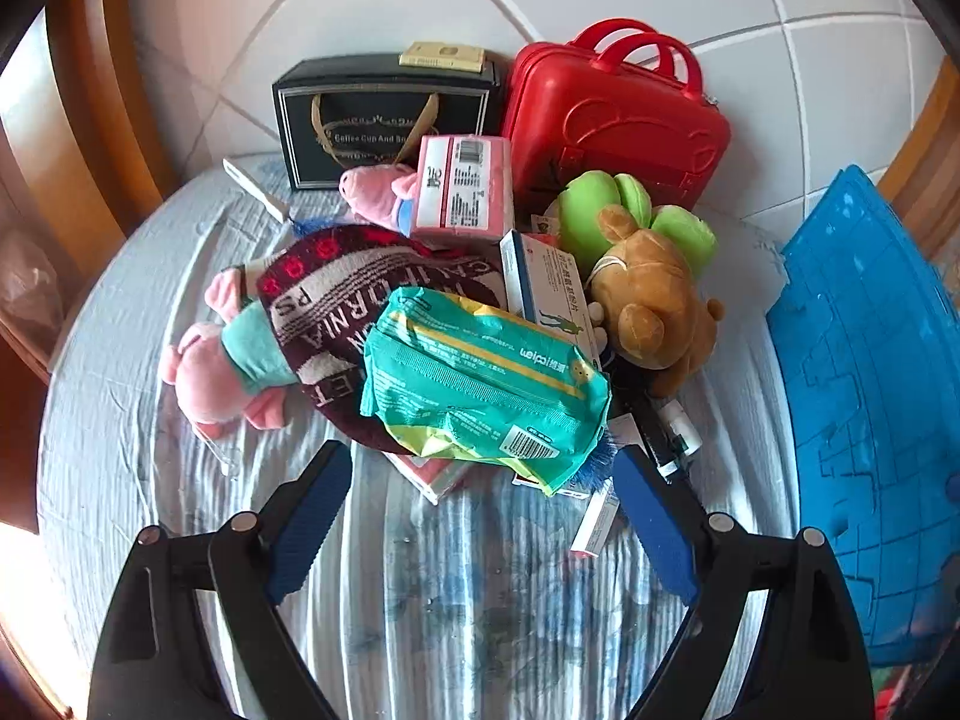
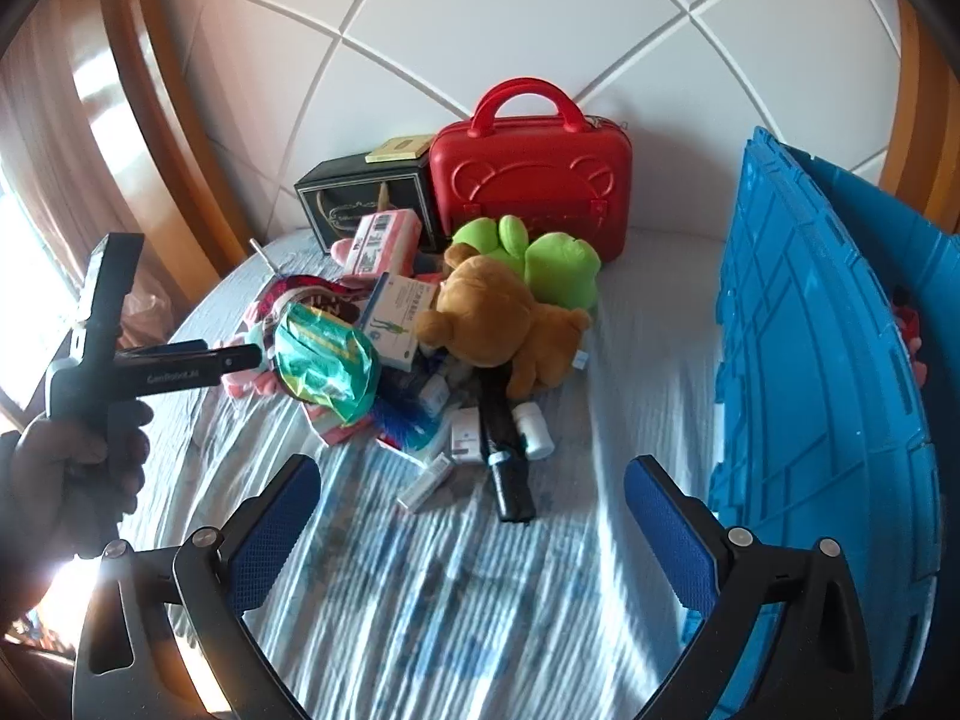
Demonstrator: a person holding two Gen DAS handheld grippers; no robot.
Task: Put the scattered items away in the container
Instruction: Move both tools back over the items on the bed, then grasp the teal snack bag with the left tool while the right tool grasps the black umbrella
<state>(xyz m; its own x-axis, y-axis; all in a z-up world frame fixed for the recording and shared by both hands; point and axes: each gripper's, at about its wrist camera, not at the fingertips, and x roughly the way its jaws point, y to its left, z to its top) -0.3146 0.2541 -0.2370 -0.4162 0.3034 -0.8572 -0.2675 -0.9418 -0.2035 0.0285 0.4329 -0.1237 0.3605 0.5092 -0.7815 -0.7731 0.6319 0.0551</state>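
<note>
The left gripper (image 1: pixel 483 504) is spread wide, with the green packet (image 1: pixel 480 384) just ahead of it. The right gripper (image 2: pixel 471 516) is spread, empty; the blue crate (image 2: pixel 828 390) is seen to its right.

A heap of plush toys (image 1: pixel 654 300), boxes (image 1: pixel 465 189) and a teal wipes pack (image 1: pixel 480 378) lies on the bed, left of the blue crate (image 2: pixel 810 360).

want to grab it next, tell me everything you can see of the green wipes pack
The wipes pack is a soft, crinkly plastic pouch, teal with yellow-green ends, a yellow stripe, white print and a barcode near one corner. It looks full and sealed. It lies tilted atop the pile, resting on the knit hat and against a white box. The open left gripper sits just short of it.
</note>
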